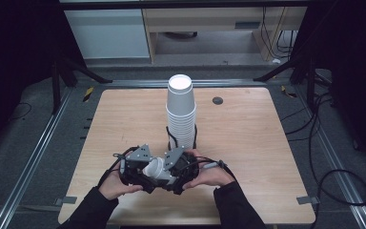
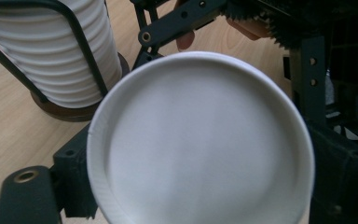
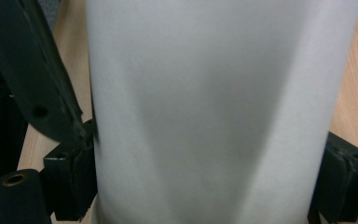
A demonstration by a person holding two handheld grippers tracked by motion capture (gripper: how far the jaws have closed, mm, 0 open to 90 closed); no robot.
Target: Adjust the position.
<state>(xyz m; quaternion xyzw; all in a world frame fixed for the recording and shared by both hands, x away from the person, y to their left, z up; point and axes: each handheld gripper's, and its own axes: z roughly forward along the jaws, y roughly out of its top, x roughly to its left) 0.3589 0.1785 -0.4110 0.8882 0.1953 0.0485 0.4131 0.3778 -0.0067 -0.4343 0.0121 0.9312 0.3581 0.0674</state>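
One cup (image 1: 155, 169) is off the cup stack (image 1: 180, 112) and sits between your two grippers, so the pull looks done; what's left, as I judge it, is passing it to one side or setting it on the table (image 1: 248, 143).

High view: you hold the loose cup lying on its side just in front of the stack's base, toward your side of the table. Left gripper (image 1: 140, 168) and right gripper (image 1: 171, 167) meet on it from either side, both hands close together. Stack stands upside down in a black wire holder (image 1: 170, 136), tall, still many cups.

Left gripper view: you look straight at the cup's round bottom (image 2: 200, 140), plain white, raised rim, no dent. Jaws sit tight at its edges, so left claw looks clamped on the cup. Stack (image 2: 51, 51) is just behind it at upper left, ribbed rims showing through the holder wires.

Right gripper view: cup's smooth white wall (image 3: 214, 112) runs between the jaws, touching both, so right claw is closed on the cup too. Paper looks clean, uncrushed; grip lightly, it likely buckles easily.
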